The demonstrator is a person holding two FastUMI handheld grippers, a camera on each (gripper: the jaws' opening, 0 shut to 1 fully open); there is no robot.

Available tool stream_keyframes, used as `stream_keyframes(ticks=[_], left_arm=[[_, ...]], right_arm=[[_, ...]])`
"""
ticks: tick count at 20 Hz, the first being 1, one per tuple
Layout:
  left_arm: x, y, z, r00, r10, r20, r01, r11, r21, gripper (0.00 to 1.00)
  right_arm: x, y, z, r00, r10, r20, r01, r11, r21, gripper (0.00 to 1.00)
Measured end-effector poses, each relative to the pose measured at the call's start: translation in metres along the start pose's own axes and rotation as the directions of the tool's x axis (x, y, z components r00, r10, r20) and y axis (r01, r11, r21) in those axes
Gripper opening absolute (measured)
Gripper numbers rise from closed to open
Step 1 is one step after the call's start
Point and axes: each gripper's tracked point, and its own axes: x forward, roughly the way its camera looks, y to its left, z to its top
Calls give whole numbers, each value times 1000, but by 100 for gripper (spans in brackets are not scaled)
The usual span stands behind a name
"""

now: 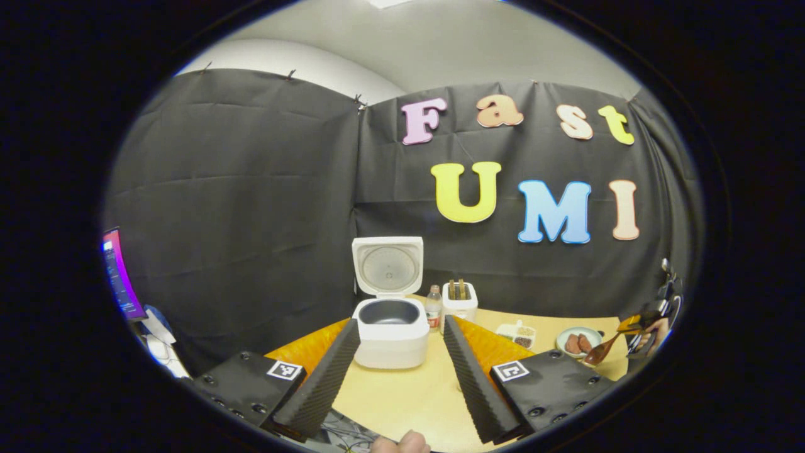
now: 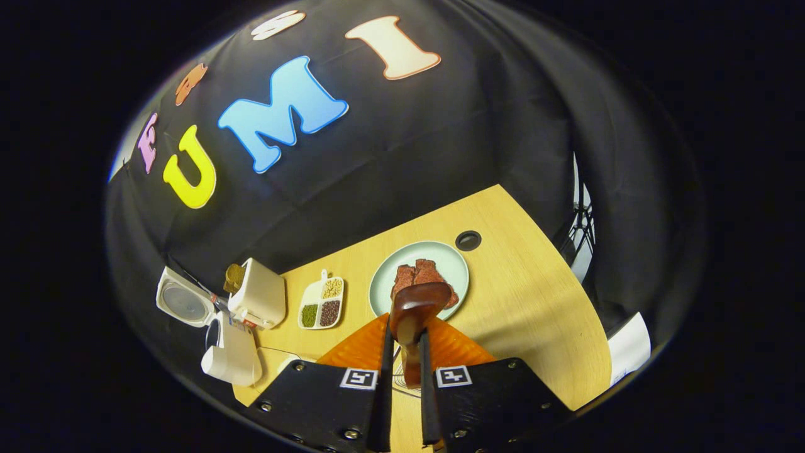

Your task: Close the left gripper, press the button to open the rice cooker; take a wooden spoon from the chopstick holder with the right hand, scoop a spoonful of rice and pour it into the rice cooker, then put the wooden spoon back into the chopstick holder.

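Holding wooden spoon (image 2: pixel 416 314) by handle, right tool (image 2: pixel 403 352) clamped narrow, bowl over plate (image 2: pixel 385 278). Left tool (image 1: pixel 396 371) wide, rice cooker (image 1: pixel 391 340) lid up. Risk: thin grip, spoon could twist, spilling rice onto tabletop (image 2: pixel 528 296) en route.

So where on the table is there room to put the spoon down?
Bare table lies right of the plate, out to the edge, and in front of the rice cooker. It's crowded between the chopstick holder, sectioned dish and plate.

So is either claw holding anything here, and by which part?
The right claw grips the wooden spoon by its handle, bowl forward. The left claw is open, holding nothing.
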Motion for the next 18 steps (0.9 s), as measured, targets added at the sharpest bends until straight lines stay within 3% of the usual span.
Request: stream_keyframes(ticks=[5,7,11,12,15,16,18], left_arm=[[-5,-14,10,1000,5,21,-6,999,41,100],[-7,-16,10,1000,7,16,-8,999,41,88],[-6,-23,11,1000,-6,19,5,999,44,99],[-5,-25,13,1000,-13,22,12,999,46,89],[0,-32,19,999,-39,34,38,998,47,89],[3,-33,20,998,-51,37,49,998,49,89],[7,-36,22,996,-75,41,72,996,54,89]], right_arm=[[0,-6,-30,998,-20,-52,18,999,-41,19],[-6,-9,-31,999,-18,-38,17,999,-34,23],[-20,-12,-37,999,0,-43,-1,1000,-20,24],[-22,-15,-36,999,-3,-32,2,1000,-22,24],[-35,-23,-31,999,-34,3,35,999,-33,33],[-39,-28,-30,998,-52,21,53,998,-41,46],[-51,-40,-31,994,-106,36,108,992,-59,61]])
